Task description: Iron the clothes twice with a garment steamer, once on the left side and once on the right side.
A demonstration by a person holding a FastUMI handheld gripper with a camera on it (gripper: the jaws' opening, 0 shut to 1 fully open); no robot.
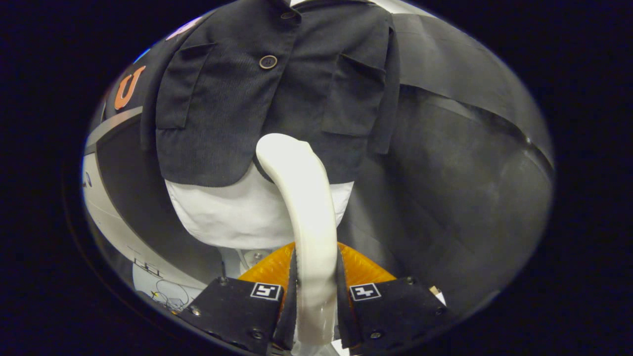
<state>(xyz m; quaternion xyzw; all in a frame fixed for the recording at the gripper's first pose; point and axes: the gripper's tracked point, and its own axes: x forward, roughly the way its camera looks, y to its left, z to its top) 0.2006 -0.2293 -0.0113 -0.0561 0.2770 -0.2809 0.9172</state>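
Note:
A dark jacket [277, 94] with buttons and two chest pockets hangs on a white mannequin torso [237, 215] straight ahead of the fingers. The cream garment steamer [306, 207] rises from between the fingers and curves toward the jacket; its head lies against the jacket's lower hem, near the front opening. My gripper [316, 291] is shut on the steamer's handle, both fingers pressing its sides.
Black booth cloth [460, 163] hangs behind and to the right of the jacket. A white floor or table edge [109, 217] with thin cables [170, 294] lies low to the left. A mannequin stand part [254, 257] shows under the torso.

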